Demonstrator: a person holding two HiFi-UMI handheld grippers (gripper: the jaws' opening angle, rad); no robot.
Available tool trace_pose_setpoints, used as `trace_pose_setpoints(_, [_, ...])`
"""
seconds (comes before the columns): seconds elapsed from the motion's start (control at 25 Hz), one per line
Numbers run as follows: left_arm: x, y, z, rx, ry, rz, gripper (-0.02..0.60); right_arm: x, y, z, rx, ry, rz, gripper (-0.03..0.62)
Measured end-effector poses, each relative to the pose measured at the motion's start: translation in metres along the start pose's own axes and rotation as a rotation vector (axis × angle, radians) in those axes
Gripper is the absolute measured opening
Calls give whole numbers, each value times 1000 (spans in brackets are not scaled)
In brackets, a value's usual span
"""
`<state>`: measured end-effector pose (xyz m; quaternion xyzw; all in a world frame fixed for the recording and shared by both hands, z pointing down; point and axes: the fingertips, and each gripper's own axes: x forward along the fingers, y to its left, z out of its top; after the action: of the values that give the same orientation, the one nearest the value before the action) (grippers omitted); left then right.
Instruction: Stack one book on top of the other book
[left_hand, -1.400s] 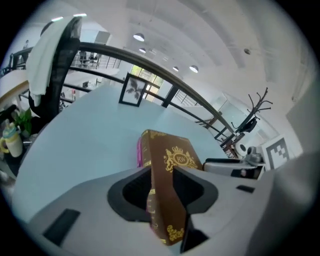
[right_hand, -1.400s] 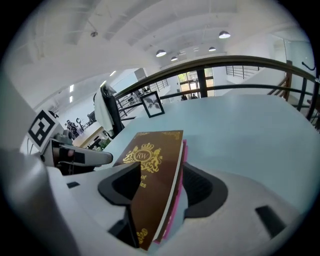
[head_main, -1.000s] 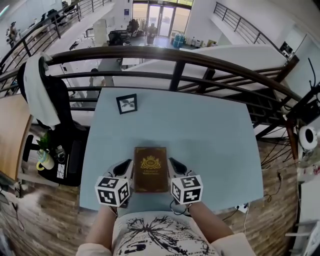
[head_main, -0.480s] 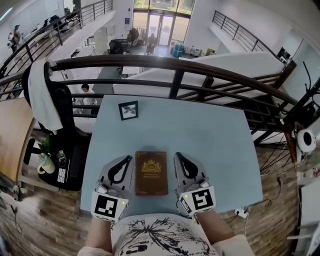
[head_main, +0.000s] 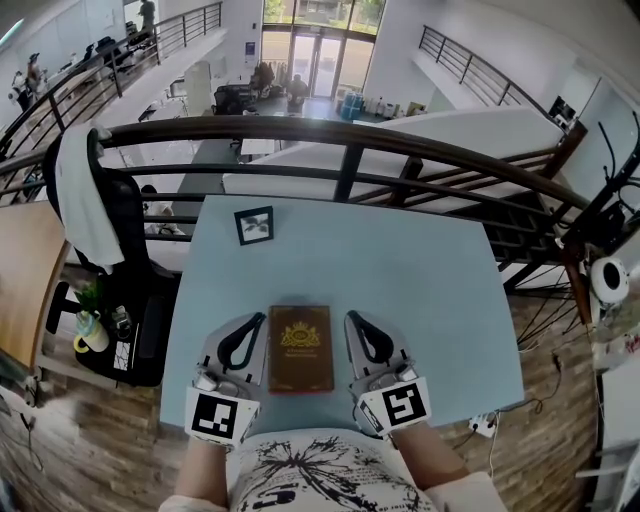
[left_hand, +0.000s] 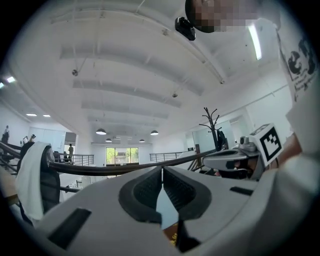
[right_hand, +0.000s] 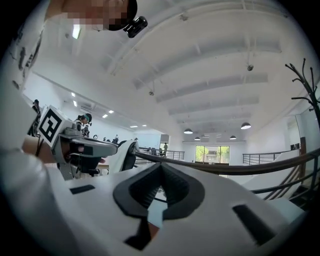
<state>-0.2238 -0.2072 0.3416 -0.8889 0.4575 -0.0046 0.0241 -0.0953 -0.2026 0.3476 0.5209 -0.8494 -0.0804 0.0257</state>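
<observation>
A brown book (head_main: 301, 348) with a gold emblem lies on the pale blue table (head_main: 420, 290) near its front edge. Only one cover shows from above; I cannot tell whether another book lies under it. My left gripper (head_main: 257, 319) is just left of the book and my right gripper (head_main: 351, 320) just right of it, both pointing away from me, shut and empty. In the left gripper view the left gripper (left_hand: 162, 171) has its pads together, with a sliver of the book (left_hand: 173, 240) below. The right gripper (right_hand: 160, 168) is likewise closed on nothing.
A small black-framed picture (head_main: 254, 225) lies at the table's far left. A dark curved railing (head_main: 345, 140) runs behind the table. An office chair (head_main: 120, 240) draped with a white cloth stands to the left. Wood floor lies beyond the table's edges.
Both grippers have lifted and levelled out beside the book; their marker cubes have turned and dropped lower in the view. The book has not moved.
</observation>
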Motion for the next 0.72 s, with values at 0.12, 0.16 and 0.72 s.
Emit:
trace_pose_setpoints(0.12, [1,-2,-2,-6,14,-7,15,-1,5,-5,-11,30,26,-9])
trace_pose_setpoints(0.16, [1,-3,-4,-4,22,-14,15,-1,7,-7,-10,35,29,-9])
trace_pose_setpoints(0.72, [0,-3,-9,6,25,-20,15,-6,12,-8,16,33,-2,-9])
